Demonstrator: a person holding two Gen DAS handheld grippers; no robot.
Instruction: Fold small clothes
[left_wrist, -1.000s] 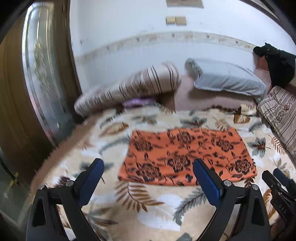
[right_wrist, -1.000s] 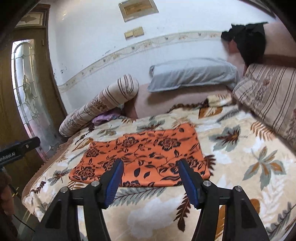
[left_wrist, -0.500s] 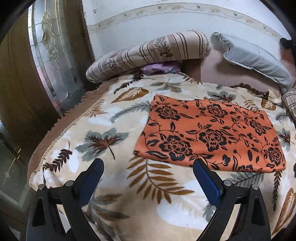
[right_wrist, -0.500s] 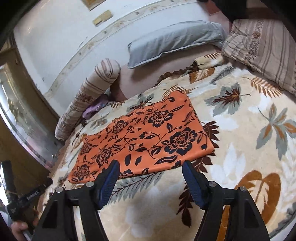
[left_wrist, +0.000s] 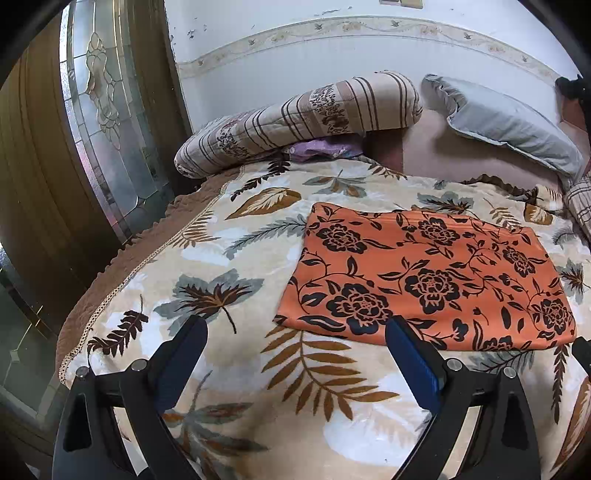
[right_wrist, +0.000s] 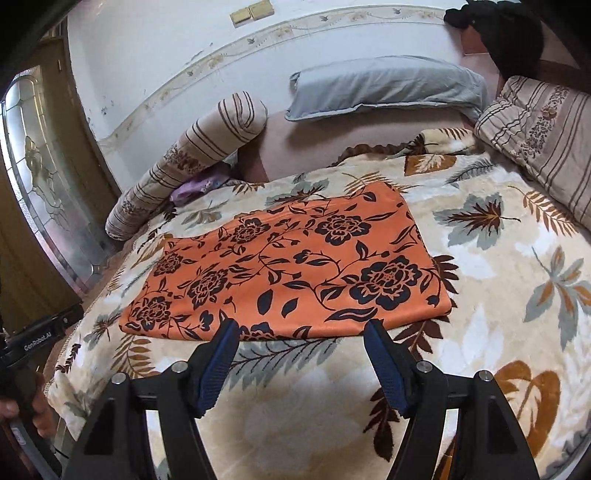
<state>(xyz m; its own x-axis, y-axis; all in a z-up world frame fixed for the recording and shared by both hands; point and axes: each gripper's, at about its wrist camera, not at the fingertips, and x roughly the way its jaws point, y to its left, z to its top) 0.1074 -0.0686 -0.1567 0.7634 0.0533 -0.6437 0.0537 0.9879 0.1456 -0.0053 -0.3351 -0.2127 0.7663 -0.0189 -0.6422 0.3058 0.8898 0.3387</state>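
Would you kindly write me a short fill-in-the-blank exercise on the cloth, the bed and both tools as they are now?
1. The orange cloth bears a black ____ print.
2. The cloth lies ____ on the leaf-patterned blanket.
3. The left tool and right tool both have their jaws ____.
4. The plain pillow by the wall is ____ in colour.

Missing words: floral; flat; open; grey

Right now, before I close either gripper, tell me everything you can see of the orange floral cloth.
The orange floral cloth is a thin-looking orange fabric printed with black roses, leaves and vines. It lies flat as a rough rectangle on the leaf-patterned blanket, nearly smooth, with faint creases toward its far edge. Whether it is already folded cannot be told. Nothing rests on it. Both the left gripper and the right gripper are open, fingers at its near edge; contact cannot be judged.
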